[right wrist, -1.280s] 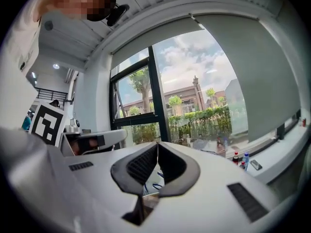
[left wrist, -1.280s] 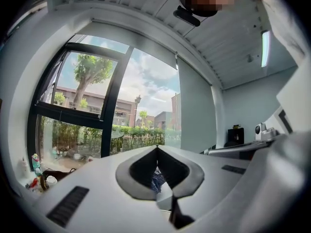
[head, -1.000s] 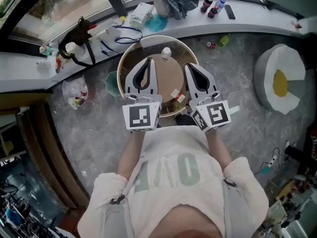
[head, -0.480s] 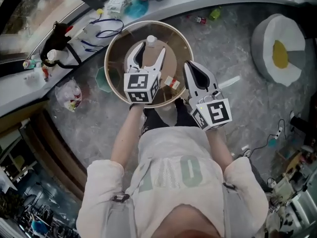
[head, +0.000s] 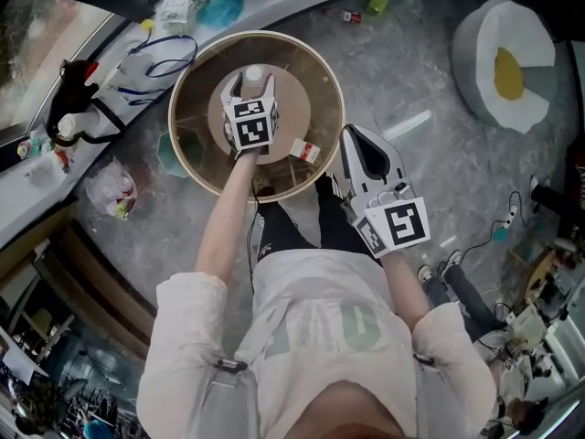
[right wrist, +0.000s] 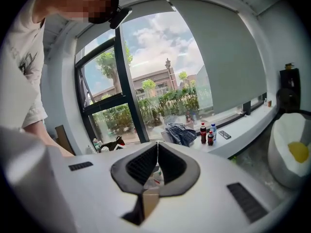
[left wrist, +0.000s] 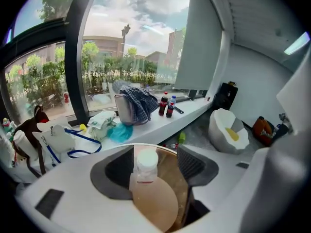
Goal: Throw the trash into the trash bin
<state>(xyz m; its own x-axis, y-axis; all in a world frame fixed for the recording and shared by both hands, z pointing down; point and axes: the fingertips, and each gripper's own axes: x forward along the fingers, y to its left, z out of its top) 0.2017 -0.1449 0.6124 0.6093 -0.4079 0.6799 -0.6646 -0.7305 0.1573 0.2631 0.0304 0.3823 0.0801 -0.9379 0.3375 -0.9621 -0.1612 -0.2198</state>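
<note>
Item: bottle (left wrist: 146,165) on round counter (head: 315,80) — your L tongs (head: 251,88) just opened, wide astride it, no grip yet. R tongs (right wrist: 157,145) closed, empty. Carton (head: 307,151) waiting too — nothing binned.

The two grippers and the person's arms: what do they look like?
The left gripper and the right gripper are white shells with two dark-lined jaws each, and a cube with black-and-white square markers behind. No cables show. The person wears a pale short-sleeved T-shirt.
</note>
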